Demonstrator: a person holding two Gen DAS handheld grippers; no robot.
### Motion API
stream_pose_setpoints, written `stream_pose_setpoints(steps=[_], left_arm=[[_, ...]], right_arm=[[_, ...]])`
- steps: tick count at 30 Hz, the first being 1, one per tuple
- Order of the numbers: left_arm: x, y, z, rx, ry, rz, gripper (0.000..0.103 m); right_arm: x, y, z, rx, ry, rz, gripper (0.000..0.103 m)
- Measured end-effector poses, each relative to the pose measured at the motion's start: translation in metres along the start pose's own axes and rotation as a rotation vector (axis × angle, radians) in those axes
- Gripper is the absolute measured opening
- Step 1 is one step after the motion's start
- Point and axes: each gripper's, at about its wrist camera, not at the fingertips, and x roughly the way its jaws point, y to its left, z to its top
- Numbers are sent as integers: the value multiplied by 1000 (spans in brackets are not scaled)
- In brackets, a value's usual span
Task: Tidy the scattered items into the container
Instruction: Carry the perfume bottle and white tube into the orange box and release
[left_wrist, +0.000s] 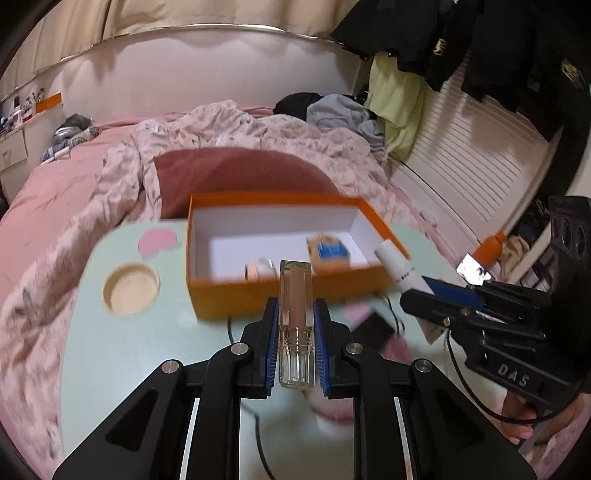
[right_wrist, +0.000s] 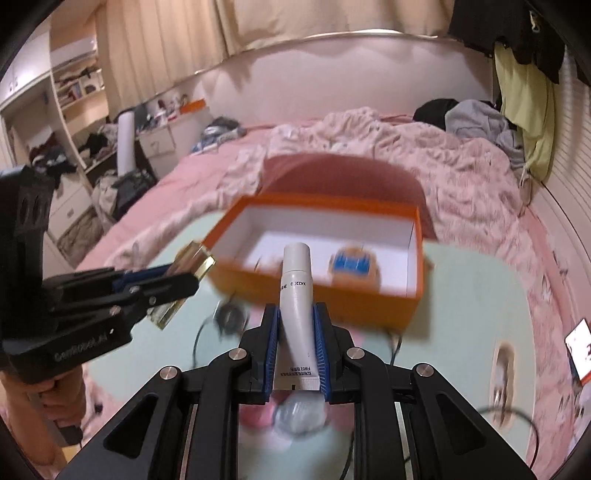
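While both claws clench | left claw (left_wrist: 295, 314): clear lipstick (left_wrist: 295, 325) | right claw (right_wrist: 295, 314): white tube (right_wrist: 297, 295), "FW02"

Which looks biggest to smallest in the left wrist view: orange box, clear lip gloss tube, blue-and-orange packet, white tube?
1. orange box
2. clear lip gloss tube, though held close to the camera in the left gripper
3. white tube and blue-and-orange packet: too alike to rank.
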Motion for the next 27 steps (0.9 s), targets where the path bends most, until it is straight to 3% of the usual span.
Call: stream_pose_setpoints(steps=[7,14,27], left_arm=[[39,17,38,-67,27,-10,19],[77,37,53,-120,72,30,19],[101,42,53,-144,113,54,19]], right_arm=[[46,-25,41,29,35,-41,18],[85,-34,45,50,107,-90,18],[106,-42,50,68,112,-147,22]])
